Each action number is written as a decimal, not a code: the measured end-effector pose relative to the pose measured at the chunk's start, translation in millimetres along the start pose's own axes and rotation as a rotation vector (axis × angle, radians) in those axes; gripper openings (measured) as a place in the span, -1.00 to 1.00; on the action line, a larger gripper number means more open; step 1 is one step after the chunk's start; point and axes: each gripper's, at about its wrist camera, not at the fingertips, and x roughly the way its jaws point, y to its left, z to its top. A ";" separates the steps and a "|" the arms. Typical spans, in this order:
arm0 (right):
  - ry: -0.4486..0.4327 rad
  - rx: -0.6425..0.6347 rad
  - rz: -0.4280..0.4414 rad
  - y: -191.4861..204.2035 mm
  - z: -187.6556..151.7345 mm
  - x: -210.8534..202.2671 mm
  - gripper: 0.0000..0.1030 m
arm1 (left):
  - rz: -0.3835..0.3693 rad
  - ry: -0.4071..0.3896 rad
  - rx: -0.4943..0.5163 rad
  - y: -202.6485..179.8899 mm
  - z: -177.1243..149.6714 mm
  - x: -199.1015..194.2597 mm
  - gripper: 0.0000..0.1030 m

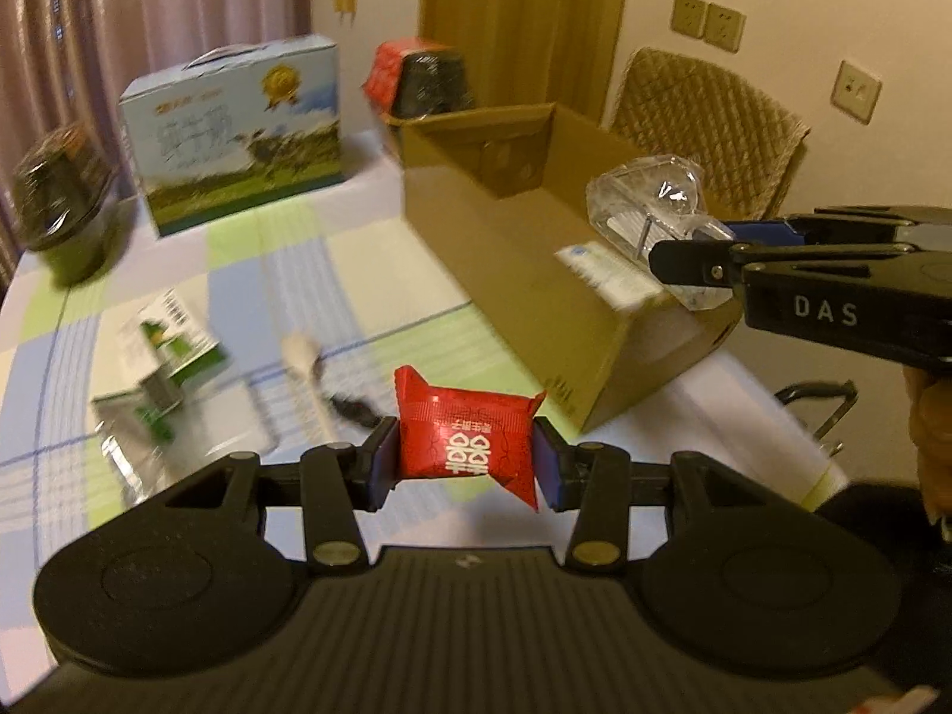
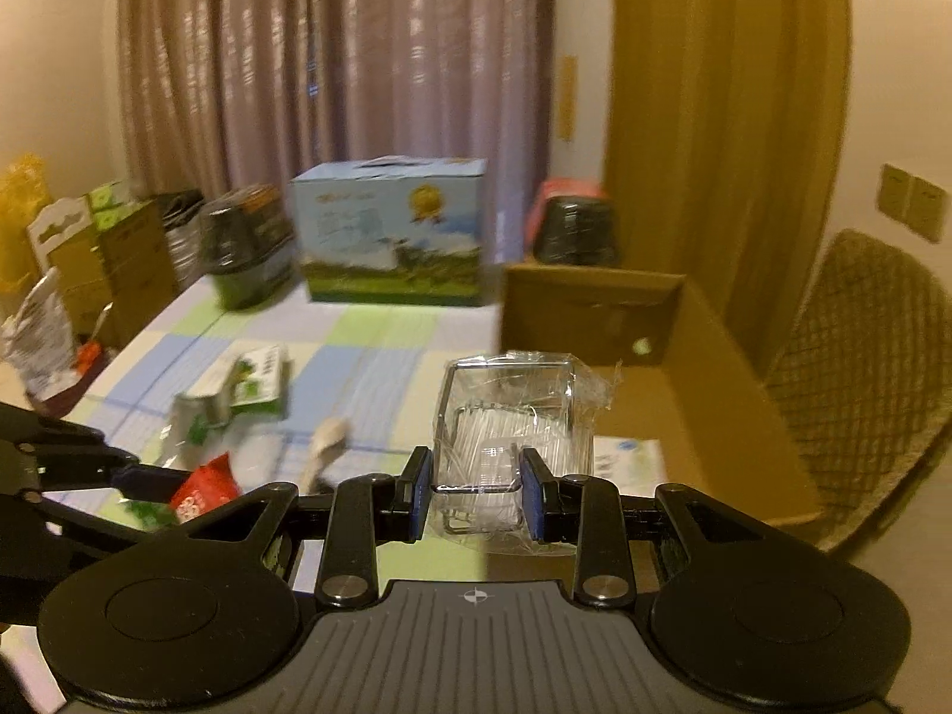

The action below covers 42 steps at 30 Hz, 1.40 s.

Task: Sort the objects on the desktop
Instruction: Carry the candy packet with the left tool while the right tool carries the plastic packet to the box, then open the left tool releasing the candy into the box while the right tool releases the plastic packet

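The cardboard box, centre right on the table, is your likely target. Your right gripper, closed on a clear plastic case, hangs at the box's near edge; the slick film could slip. Your left gripper pinches a red packet above the table; crossing paths risks collision.
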 end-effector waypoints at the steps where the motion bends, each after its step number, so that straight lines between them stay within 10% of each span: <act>1: -0.002 0.006 -0.010 -7.9 2.4 0.0 -0.46 | -0.008 -0.005 0.003 -5.0 4.5 2.9 -0.20; 20: 0.042 0.081 -0.087 -117.9 14.3 34.6 -0.46 | -0.113 -0.057 0.082 -72.8 85.1 73.7 -0.20; 42: 0.065 0.113 -0.081 -134.1 11.1 55.6 -0.46 | -0.090 -0.057 0.120 -79.4 93.7 105.4 0.14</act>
